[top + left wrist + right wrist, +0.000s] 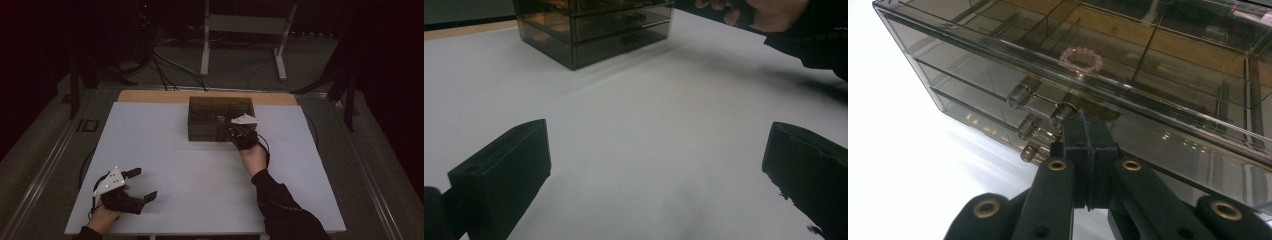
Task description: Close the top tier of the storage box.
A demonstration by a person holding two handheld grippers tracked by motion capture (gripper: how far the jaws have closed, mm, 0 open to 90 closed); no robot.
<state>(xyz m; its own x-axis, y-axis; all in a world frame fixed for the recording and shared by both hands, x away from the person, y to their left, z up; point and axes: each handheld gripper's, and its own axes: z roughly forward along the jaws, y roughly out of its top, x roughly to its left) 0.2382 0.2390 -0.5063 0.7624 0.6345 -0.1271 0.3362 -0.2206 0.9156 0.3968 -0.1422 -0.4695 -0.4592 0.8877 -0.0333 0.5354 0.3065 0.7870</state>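
Right hand (254,159): reaches forward from the near edge, forearm in a dark sleeve angled up toward the drawer box, holding the right gripper (243,134) against the box's front face.
Right gripper jaws: pressed flat together in the right gripper view, tips (1087,131) level with the top drawer's handle (1040,102); whether they pinch part of that handle I cannot tell.
Left hand (104,216): rests low, well away from the box at the near left corner of the white board (165,150).
Left gripper (141,184): points to the right across the board; jaws released, standing wide apart with bare board between them in the left gripper view.
Drawer box (221,118): smoky transparent plastic, at the far middle of the board, long axis running left to right, drawer fronts facing the person.
Drawers: three, stacked, each with a clear bar handle on the front; all look closed.
Top tray: divided into compartments; a pale pink bead bracelet (1081,59) lies in one, just behind the top handle.
Behind the box: a strip of wooden tabletop (150,96), then cables (170,67) and a white frame stand (245,30) on the floor.
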